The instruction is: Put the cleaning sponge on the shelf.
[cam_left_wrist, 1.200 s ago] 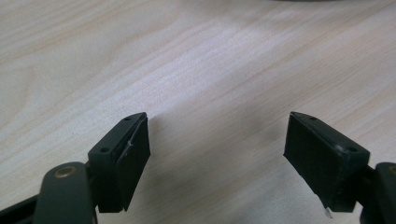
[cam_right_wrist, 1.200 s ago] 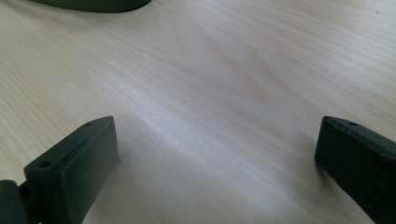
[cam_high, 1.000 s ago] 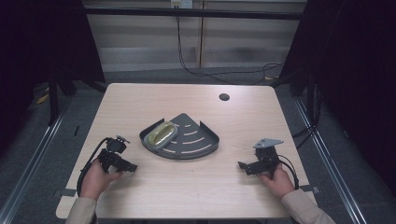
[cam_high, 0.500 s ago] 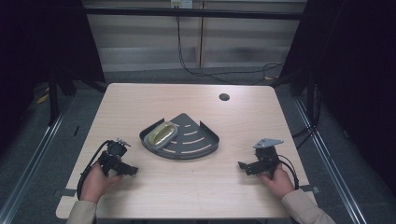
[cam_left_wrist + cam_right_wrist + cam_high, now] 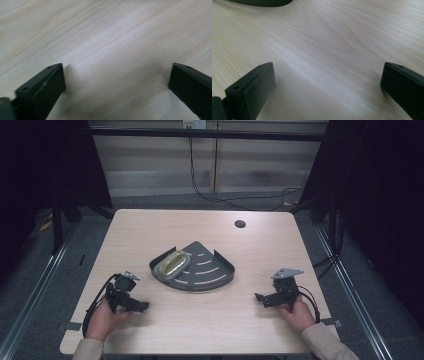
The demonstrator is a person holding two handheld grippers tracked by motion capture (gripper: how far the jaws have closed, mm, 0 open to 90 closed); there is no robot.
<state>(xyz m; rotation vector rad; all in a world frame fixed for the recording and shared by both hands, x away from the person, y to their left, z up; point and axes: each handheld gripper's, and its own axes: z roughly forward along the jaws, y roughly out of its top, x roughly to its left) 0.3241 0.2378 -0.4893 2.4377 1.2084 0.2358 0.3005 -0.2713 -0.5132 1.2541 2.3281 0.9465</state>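
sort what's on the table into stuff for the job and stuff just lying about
For the job:
- dark corner tray
- yellow-green sponge lying in the tray
- left hand-held gripper, open
- right hand-held gripper, open

Lying about:
- round hole in the table

From above my side I looked down on the table (image 5: 150, 235); both gripper views skimmed its wood close up, sharing it

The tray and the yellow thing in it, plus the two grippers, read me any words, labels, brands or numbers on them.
None can be read.
The grey tray: only plain slots.
The yellow object in it: no legible print, too small to tell.
The left gripper and right gripper: no markings visible.
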